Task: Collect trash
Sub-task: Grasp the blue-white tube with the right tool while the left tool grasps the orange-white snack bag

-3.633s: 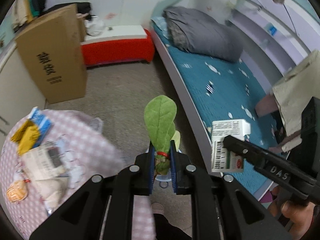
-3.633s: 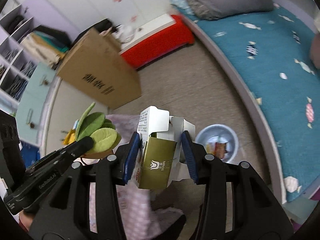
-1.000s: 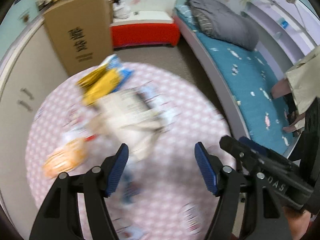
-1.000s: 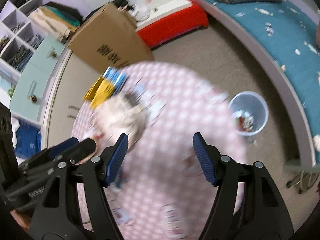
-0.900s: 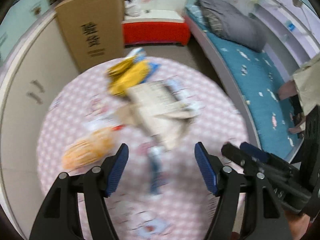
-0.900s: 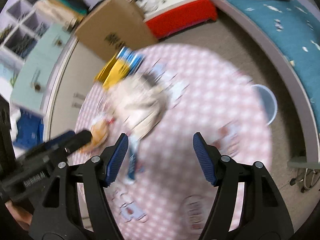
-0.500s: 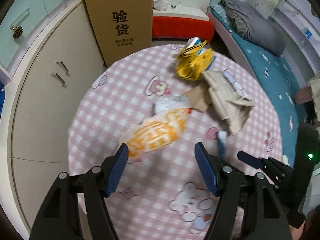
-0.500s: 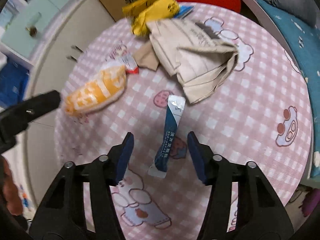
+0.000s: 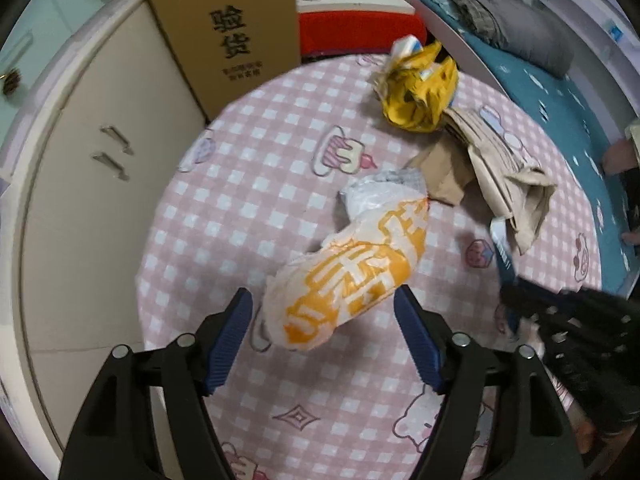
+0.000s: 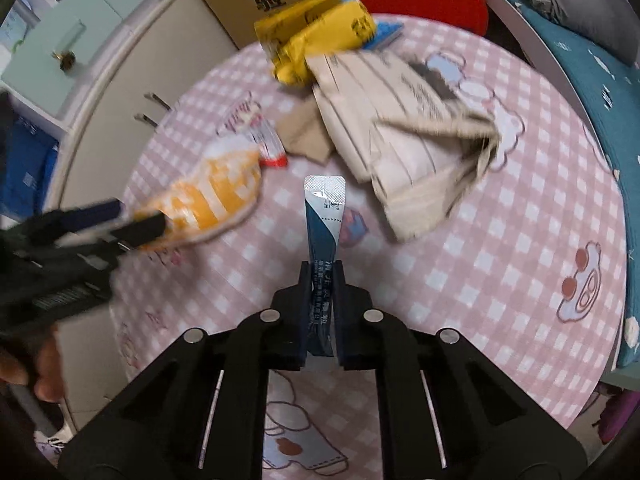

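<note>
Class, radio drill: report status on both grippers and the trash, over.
Right gripper just closed, shut on blue sachet. Left gripper open, straddling orange-and-white bag, pads not yet pressing. Nothing in the way.

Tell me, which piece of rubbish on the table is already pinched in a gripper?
The slim blue sachet, clamped by the right gripper. The orange-and-white bag sits between the left gripper's open jaws, ungripped.

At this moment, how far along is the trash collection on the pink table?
Nothing in view shows what is already binned. In hand: the right tongs, just closed, pinch the blue sachet; the left tongs are open around the orange-and-white bag, not gripping. Left on the table: the yellow wrapper and the crumpled brown paper.
</note>
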Tool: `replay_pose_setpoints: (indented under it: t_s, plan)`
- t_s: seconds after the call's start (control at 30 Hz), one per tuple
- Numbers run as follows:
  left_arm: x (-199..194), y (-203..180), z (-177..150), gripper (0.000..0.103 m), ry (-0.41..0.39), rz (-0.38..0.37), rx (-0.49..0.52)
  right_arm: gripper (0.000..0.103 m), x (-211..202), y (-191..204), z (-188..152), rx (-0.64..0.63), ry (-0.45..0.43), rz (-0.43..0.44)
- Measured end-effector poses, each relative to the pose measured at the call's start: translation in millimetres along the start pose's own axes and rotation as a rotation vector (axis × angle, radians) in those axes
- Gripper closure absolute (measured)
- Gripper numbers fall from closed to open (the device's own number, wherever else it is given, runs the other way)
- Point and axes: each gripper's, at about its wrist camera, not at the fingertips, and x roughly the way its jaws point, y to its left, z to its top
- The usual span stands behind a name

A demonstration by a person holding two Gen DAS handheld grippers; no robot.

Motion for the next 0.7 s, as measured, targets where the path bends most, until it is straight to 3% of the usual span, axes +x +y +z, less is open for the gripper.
replay_pose_setpoints:
  t_s: [0.23, 0.3, 0.4, 0.47, 0.6, 0.7]
  plan:
    - [27.0, -23.0, 4.5, 0.031, 0.065, 0.07, 0.126, 0.093, -17.4, -2.8, 15.3, 0.024, -0.03, 0.035]
    - [28.5, -26.6, 4.3, 0.045, 0.057, 0.071, 0.136, 0.093, -18.0, -1.6, 19.7, 0.028, -0.035, 0.039]
    - [22.6, -28.6, 5.9, 0.06, 0.04, 0.023, 0.125, 0.093, -26.6, -5.9, 21.0, 0.037, -0.045, 0.048]
    - [12.5, -32.2, 5.4, 0.063, 0.015, -0.017, 0.136, 0.093, -30.7, -6.1, 22.1, 0.039, -0.053, 0.052]
    - [-15.0, -34.7, 6.1, 0.066, -0.048, -0.097, 0.094, 0.093, -47.5, -10.6, 24.8, 0.044, -0.084, 0.069]
    - [-34.8, -42.7, 12.7, 0.066, -0.093, -0.116, 0.07, 0.093, -63.1, -17.0, 29.9, 0.051, -0.114, 0.069]
